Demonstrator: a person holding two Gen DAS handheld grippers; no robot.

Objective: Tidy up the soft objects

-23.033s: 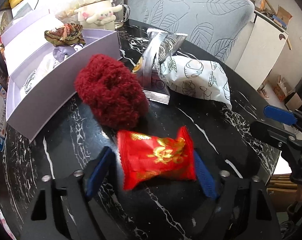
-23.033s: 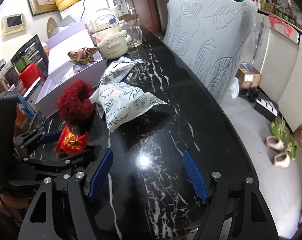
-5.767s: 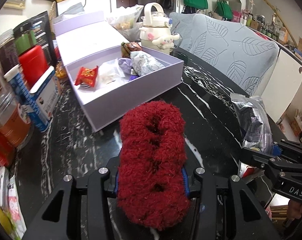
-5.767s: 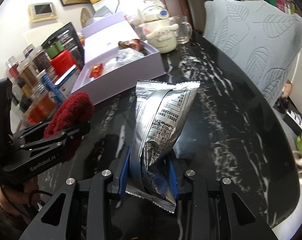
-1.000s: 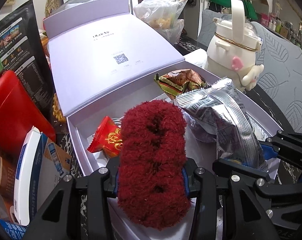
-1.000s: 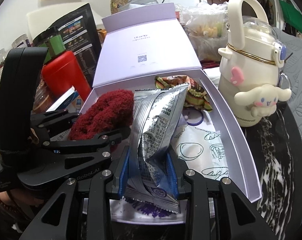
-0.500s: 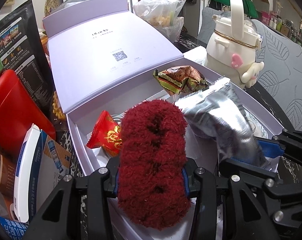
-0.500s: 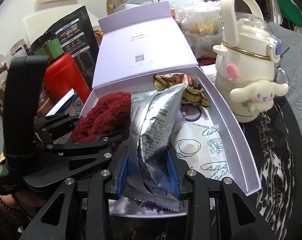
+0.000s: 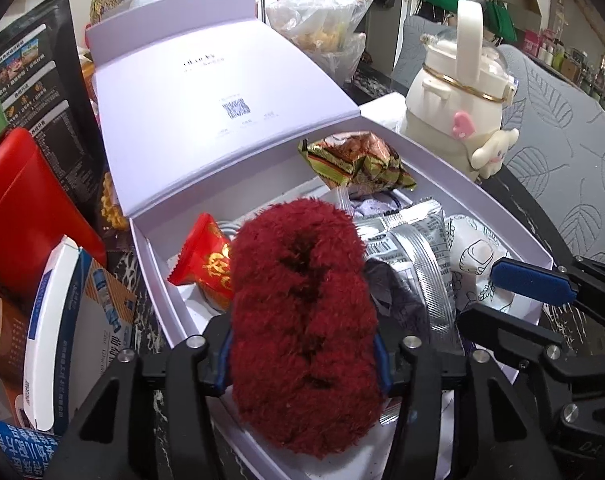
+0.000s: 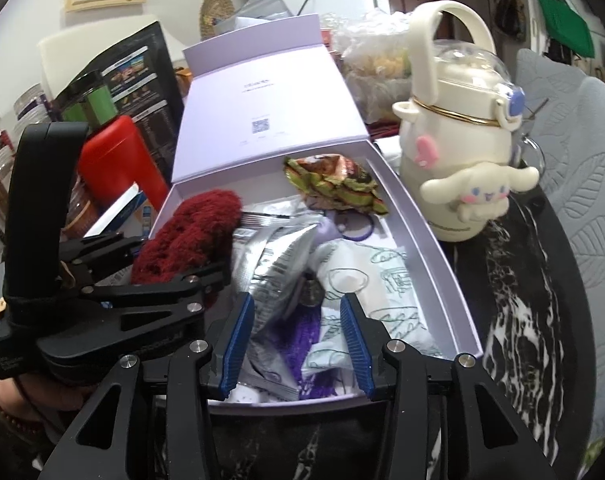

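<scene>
The fluffy dark-red yarn scrunchie (image 9: 302,320) sat between the blue pads of the left gripper (image 9: 302,354), suspended over the near-left end of the open lilac cardboard gift box (image 9: 514,240). That gripper's jaws had just been opening; the wool bulged wider than a second earlier, yet it remained up between the pads, and whether they were gripping it could not be determined. In the right wrist view the scrunchie (image 10: 190,240) stood clear above the box wall.

The crinkled silver foil snack packet (image 10: 278,264) lay slumped inside the box, tipped over on its side where it had stood upright between the pads half a second before. The right gripper (image 10: 296,340) had likewise just been opening and was released: its right pad stood clear of the packet, the left pad just beside the foil.

Around these in the box lay a red sweet wrapper with gold print (image 9: 206,264), a white pouch printed with green outline drawings (image 10: 374,292), a green-and-brown crumpled wrapper (image 10: 334,188), a purple hair tie (image 10: 356,228) and purple-printed packaging at the near wall.

Assessment: the packet counted as delivered; the scrunchie's release was under way but incomplete. No soft items were visible outside the box. A cream character-shaped water jug (image 10: 458,152) stood just beside the box.
</scene>
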